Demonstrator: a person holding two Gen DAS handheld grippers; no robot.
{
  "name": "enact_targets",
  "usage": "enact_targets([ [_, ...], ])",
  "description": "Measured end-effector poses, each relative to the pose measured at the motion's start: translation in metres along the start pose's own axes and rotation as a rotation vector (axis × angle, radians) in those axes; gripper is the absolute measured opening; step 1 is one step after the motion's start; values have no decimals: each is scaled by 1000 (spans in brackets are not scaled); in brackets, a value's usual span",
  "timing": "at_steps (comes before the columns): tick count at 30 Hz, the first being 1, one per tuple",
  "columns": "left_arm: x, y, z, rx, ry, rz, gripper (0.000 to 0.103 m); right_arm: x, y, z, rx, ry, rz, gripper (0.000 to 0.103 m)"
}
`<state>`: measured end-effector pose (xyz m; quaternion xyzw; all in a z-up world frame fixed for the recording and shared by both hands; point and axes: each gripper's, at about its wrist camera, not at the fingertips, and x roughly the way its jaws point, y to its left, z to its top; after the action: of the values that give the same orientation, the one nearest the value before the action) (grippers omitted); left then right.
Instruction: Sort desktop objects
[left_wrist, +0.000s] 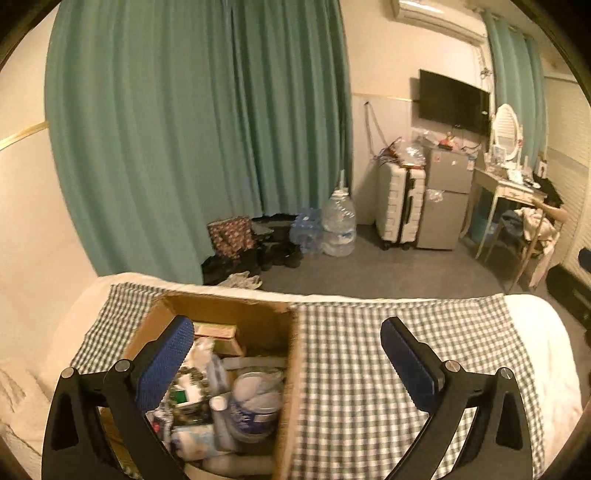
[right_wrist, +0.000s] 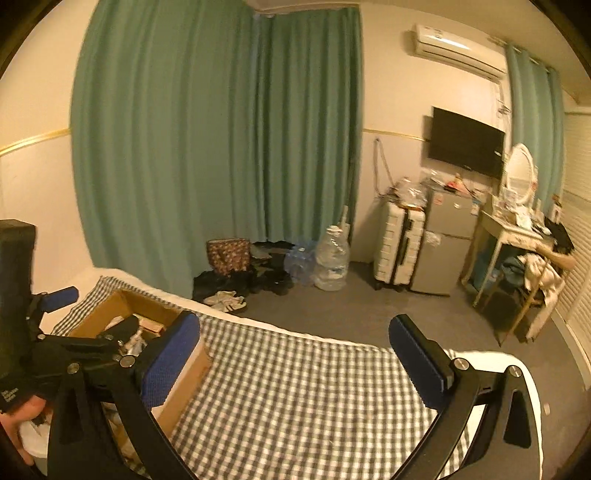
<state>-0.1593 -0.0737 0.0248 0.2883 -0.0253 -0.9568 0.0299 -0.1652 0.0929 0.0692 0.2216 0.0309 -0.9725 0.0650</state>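
Holding both grippers wide open with nothing between the fingers, I am looking across a checked cloth (left_wrist: 388, 369). My left gripper (left_wrist: 288, 350) is hanging over the cardboard box (left_wrist: 288, 369) at lower left of its frame, crammed with tubs and packets. My right gripper (right_wrist: 295, 350) is hovering over bare cloth, the box (right_wrist: 184, 373) sitting lower left.

Both grippers point slightly downward with jaws spread wide and nothing between them: left gripper (left_wrist: 288, 354), right gripper (right_wrist: 295, 354).
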Motion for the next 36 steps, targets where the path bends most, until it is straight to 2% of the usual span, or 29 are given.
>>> enact_targets([
  [5, -2, -29, 0, 32, -6, -48, 103, -9, -32, -9, 34, 20, -83, 103],
  [9, -4, -52, -2, 54, -6, -95, 103, -18, -57, -14, 50, 19, -115, 103],
  [18, -2, -83, -15, 95, 1, -141, 103, -25, -106, -36, 83, 34, -191, 103],
  [24, 4, -92, -22, 37, 1, -149, 103, -22, -123, -58, 119, 59, -187, 103],
  [36, 10, -109, -39, 113, 14, -121, 103, -3, -128, -77, 117, 96, -159, 103],
])
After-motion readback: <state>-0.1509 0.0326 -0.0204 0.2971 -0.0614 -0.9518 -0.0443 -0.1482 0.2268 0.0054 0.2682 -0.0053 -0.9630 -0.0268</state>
